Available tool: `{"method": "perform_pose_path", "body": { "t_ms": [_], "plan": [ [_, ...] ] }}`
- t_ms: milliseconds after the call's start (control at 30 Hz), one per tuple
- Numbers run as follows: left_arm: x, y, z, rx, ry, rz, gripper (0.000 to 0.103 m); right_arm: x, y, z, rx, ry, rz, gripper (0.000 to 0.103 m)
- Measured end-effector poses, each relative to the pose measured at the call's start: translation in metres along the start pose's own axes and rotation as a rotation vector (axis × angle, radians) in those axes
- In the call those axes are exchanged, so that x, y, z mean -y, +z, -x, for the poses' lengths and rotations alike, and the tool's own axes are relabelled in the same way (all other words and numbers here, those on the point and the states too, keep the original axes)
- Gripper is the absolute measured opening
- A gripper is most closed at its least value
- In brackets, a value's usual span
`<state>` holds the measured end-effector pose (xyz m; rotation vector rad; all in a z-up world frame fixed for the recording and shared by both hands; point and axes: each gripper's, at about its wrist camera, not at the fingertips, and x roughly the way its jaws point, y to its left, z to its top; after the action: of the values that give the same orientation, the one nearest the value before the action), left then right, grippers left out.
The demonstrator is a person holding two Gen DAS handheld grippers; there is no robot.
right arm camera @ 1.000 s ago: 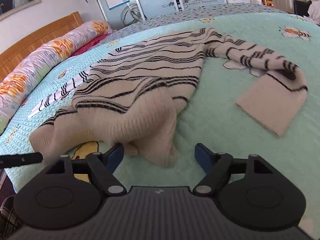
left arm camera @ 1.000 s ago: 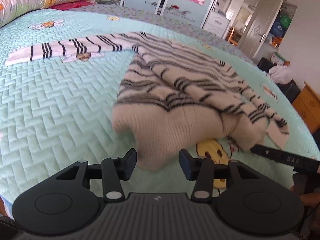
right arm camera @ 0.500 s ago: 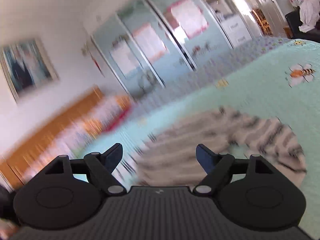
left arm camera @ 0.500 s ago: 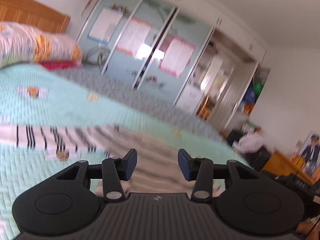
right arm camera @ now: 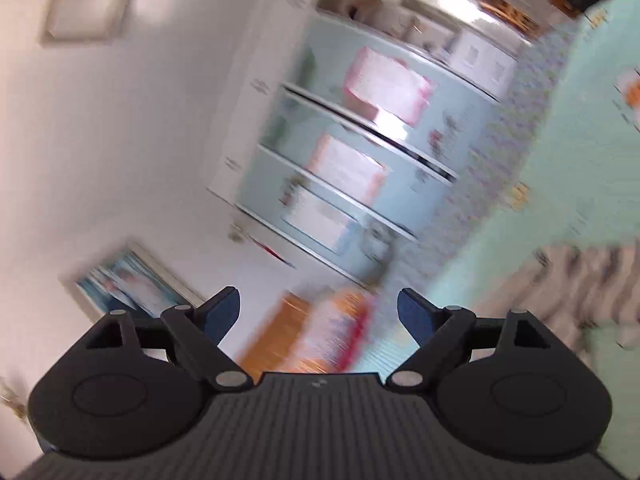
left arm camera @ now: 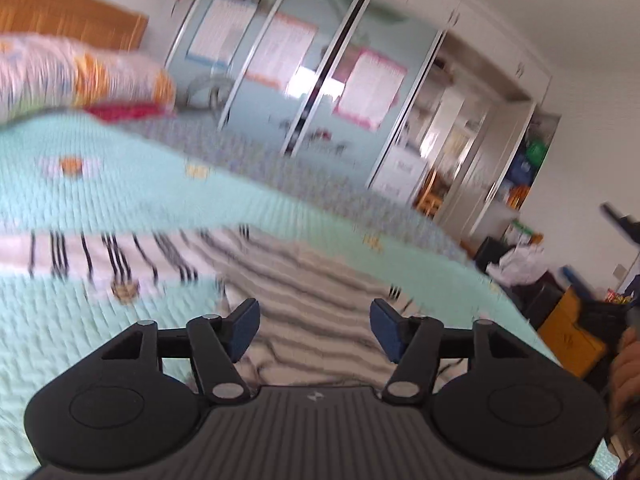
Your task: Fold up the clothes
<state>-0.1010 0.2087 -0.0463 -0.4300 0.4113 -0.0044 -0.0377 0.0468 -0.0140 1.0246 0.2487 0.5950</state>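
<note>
A cream sweater with black stripes (left arm camera: pixel 304 284) lies on the mint green quilted bed (left arm camera: pixel 120 184); one sleeve (left arm camera: pixel 100 256) stretches to the left. My left gripper (left arm camera: pixel 314 330) is open and empty, raised above the sweater's near part. My right gripper (right arm camera: pixel 318 314) is open and empty, tilted and pointed up at the wall and wardrobe; a blurred part of the sweater (right arm camera: pixel 592 280) shows at the right edge of the right wrist view. Both views are blurred by motion.
A rolled floral quilt (left arm camera: pixel 80 76) and a wooden headboard (left arm camera: pixel 68 20) are at the far left. A wardrobe with sliding doors (left arm camera: pixel 304 72) stands behind the bed. A wooden cabinet (left arm camera: pixel 572 336) and dark clutter stand at the right.
Both grippers have lifted away from the sweater's hem and tilted upward. The left gripper's jaws have opened wider. The right view has rolled toward the wall and ceiling.
</note>
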Motion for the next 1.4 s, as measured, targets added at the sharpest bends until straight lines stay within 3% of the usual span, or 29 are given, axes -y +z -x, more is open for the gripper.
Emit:
{"method": "perform_pose_path", "body": {
  "t_ms": [100,267,300,367,533,600,667,733,767,800,867,900,933,1000,1033,1067,1133,1233,1333,1400],
  "plan": [
    [-0.004,-0.012,-0.047,-0.036,0.011,-0.013,0.062,0.064,-0.036,-0.045,-0.122,-0.090,0.005,0.086],
    [-0.014,-0.014,-0.103,-0.109,0.063,-0.042,0.060,0.134,-0.073,-0.080,-0.216,-0.157,-0.082,0.086],
    [-0.013,-0.008,-0.114,-0.142,0.087,-0.070,0.054,0.140,-0.076,-0.086,-0.229,-0.167,-0.098,0.086],
    [-0.012,0.004,-0.132,-0.204,0.115,-0.115,0.038,0.128,-0.071,-0.104,-0.320,-0.196,-0.065,0.086],
    [-0.004,0.029,-0.161,-0.295,0.065,-0.151,0.044,0.077,-0.045,-0.150,-0.521,-0.282,0.223,0.086],
    [0.000,0.026,-0.180,-0.322,0.062,-0.170,0.044,0.073,-0.039,-0.164,-0.568,-0.302,0.280,0.086],
    [-0.010,0.019,-0.204,-0.397,0.101,-0.125,0.042,0.077,-0.039,-0.171,-0.588,-0.323,0.347,0.083],
    [-0.025,0.011,-0.205,-0.405,0.136,-0.089,0.029,0.084,-0.041,-0.176,-0.596,-0.371,0.378,0.077],
    [-0.033,0.007,-0.205,-0.404,0.152,-0.074,0.029,0.090,-0.043,-0.166,-0.592,-0.405,0.364,0.076],
    [-0.037,0.004,-0.196,-0.379,0.157,-0.078,0.030,0.095,-0.046,-0.155,-0.588,-0.440,0.350,0.076],
    [-0.044,-0.002,-0.168,-0.313,0.189,-0.078,0.042,0.106,-0.051,-0.135,-0.577,-0.509,0.323,0.076],
    [-0.047,-0.004,-0.153,-0.281,0.207,-0.076,0.060,0.112,-0.056,-0.121,-0.559,-0.552,0.329,0.077],
    [-0.052,-0.008,-0.144,-0.277,0.221,-0.051,0.068,0.119,-0.064,-0.111,-0.558,-0.559,0.311,0.077],
    [-0.063,-0.017,-0.128,-0.291,0.245,0.016,0.067,0.124,-0.081,-0.103,-0.548,-0.559,0.351,0.077],
    [-0.067,-0.020,-0.123,-0.310,0.246,0.046,0.067,0.123,-0.088,-0.103,-0.538,-0.553,0.404,0.067],
    [-0.067,-0.021,-0.121,-0.336,0.248,0.061,0.067,0.121,-0.096,-0.103,-0.528,-0.546,0.457,0.044],
    [-0.065,-0.021,-0.117,-0.379,0.246,0.062,0.067,0.117,-0.101,-0.108,-0.524,-0.526,0.531,0.009],
    [-0.061,-0.020,-0.114,-0.382,0.278,0.009,0.067,0.105,-0.080,-0.122,-0.467,-0.525,0.607,0.008],
    [-0.064,-0.020,-0.115,-0.379,0.321,-0.007,0.067,0.103,-0.064,-0.141,-0.477,-0.545,0.634,0.008],
    [-0.065,-0.023,-0.122,-0.433,0.311,-0.022,0.067,0.106,-0.072,-0.157,-0.517,-0.604,0.723,0.008]
  ]
}}
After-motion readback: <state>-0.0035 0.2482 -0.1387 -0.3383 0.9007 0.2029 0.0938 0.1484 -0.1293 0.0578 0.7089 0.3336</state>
